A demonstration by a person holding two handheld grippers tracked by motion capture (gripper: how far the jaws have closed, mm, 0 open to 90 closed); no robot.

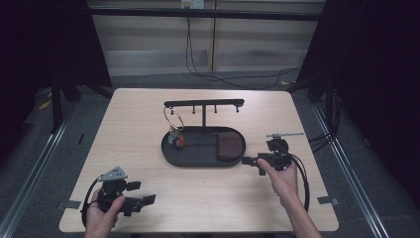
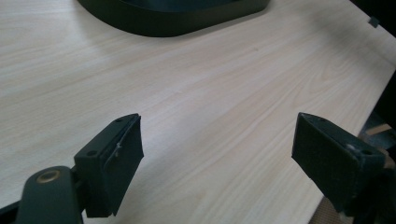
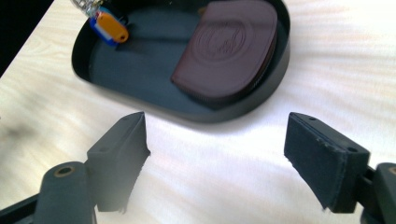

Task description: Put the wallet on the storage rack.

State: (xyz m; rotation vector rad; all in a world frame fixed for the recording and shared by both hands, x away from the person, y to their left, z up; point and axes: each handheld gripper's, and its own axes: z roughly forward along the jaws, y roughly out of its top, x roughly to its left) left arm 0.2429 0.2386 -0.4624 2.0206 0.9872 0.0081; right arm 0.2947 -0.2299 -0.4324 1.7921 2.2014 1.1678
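The right hand-held gripper (image 3: 217,158), jaws apart and empty, faces the brown wallet (image 3: 228,49) just ahead (in the tray (image 3: 275,86)); straddle its near edge squarely before closing.

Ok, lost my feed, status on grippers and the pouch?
Both grippers open, empty: left gripper near table edge, right gripper just outside black oval tray. Dark brown leather pouch lying inside tray. Nothing between.
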